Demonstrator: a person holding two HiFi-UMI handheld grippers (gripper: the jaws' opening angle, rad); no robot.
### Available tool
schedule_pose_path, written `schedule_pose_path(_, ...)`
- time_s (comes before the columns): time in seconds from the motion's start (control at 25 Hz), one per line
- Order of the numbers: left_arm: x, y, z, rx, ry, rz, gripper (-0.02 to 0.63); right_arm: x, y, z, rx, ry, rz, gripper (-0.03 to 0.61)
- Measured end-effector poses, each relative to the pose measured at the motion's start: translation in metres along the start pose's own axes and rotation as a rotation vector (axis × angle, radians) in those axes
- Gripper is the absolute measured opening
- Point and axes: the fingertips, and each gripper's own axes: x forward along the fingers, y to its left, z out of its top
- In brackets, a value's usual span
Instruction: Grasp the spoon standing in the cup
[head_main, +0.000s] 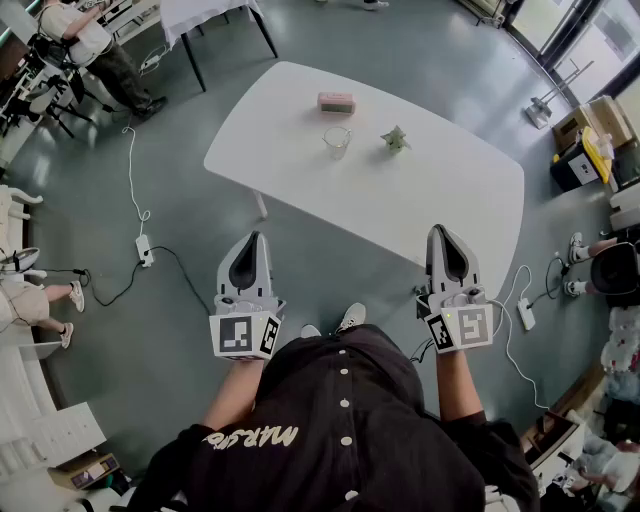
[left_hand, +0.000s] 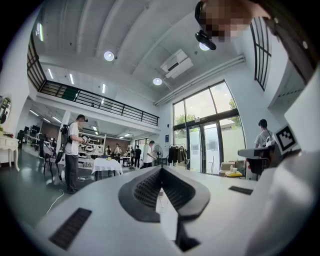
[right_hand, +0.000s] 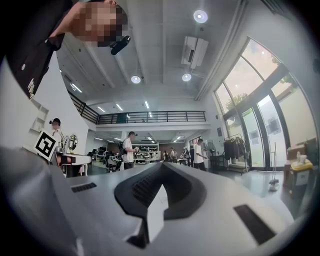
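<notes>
Nearest is the person's black shirt (head_main: 340, 420), buttoned down the middle, with pale lettering on one side that starts "MARS"; the rest is too skewed to read. Both bare forearms reach forward at waist height. The left gripper (head_main: 257, 242) and the right gripper (head_main: 441, 234) are held level and parallel, pointing toward the table. Each carries a cube with black-and-white square markers. Both pairs of jaws are pressed together at the tips with nothing between them.

A white shoe (head_main: 350, 317) shows on the grey floor between the grippers. Power strips (head_main: 145, 250) and cables lie to either side.

The white table (head_main: 450, 190) stands ahead, well apart from both grippers. On it the clear cup (head_main: 337, 141) sits mid-table, but the spoon cannot be made out in it. A small green thing (head_main: 395, 139) sits beside the cup, and a pink box (head_main: 336, 102) lies beyond.
</notes>
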Motion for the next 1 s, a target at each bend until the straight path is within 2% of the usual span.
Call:
schedule_pose_path(0.48, 0.0047, 0.0001, -0.0008, -0.007, 0.003, -0.009, 0.008, 0.0036, 0.0011, -0.0010, 0.014, 0.004, -0.004, 0.002)
schedule_pose_path(0.92, 0.0069, -0.0028, -0.0049, -0.013, 0.006, -0.011, 0.008, 0.0028, 0.0038, -0.0007, 0.017, -0.007, 0.027, 0.002)
schedule_pose_path(1.0, 0.0061, -0.0024, -0.0052, -0.008, 0.011, -0.011, 0.008, 0.0036, 0.0064, -0.0013, 0.019, -0.004, 0.042, 0.027)
